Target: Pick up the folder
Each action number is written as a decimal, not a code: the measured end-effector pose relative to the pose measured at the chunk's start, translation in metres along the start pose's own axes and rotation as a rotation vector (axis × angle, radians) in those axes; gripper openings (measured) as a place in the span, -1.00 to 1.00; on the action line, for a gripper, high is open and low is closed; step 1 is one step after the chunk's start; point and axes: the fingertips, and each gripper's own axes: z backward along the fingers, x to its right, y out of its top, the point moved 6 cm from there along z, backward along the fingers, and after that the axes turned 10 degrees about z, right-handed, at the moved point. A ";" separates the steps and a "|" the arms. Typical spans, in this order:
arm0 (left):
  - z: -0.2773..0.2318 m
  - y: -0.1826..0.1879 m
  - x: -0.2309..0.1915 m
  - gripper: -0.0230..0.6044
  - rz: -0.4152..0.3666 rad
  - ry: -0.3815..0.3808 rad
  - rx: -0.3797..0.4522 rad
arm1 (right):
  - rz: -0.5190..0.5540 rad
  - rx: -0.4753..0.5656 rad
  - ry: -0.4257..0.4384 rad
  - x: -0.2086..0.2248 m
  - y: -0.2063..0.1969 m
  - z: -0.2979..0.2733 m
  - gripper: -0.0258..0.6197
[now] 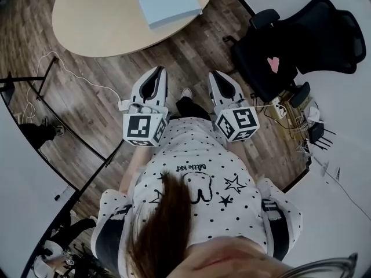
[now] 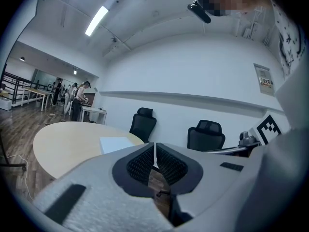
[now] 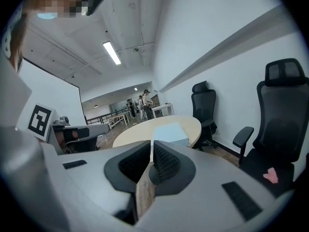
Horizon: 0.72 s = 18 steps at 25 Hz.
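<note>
A pale blue folder [image 1: 165, 2] lies flat on the round beige table [image 1: 93, 22], near its right edge. It also shows as the folder [image 2: 116, 143] in the left gripper view and the folder [image 3: 170, 133] in the right gripper view. Both grippers hang side by side over the wooden floor, short of the table. The left gripper [image 1: 156, 74] is shut with nothing between its jaws. The right gripper [image 1: 219, 77] is shut and empty too. Both point toward the table and folder.
A black office chair [image 1: 301, 39] stands to the right, with a pink scrap [image 1: 273, 63] on its seat. Two more black chairs [image 2: 143, 123] stand by the far wall. White cables [image 1: 52, 74] trail on the floor at left. People stand far off at desks [image 2: 77, 100].
</note>
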 end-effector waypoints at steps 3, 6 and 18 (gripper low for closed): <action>-0.016 0.002 0.005 -0.84 -0.002 0.012 0.008 | 0.000 0.006 0.010 0.018 0.004 -0.005 -0.85; -0.030 0.002 0.008 -0.84 -0.008 0.024 0.018 | 0.002 0.009 0.024 0.033 0.005 -0.012 -0.85; -0.033 0.000 0.000 -0.84 0.005 0.097 0.046 | 0.015 -0.004 0.094 0.040 0.006 -0.030 -0.85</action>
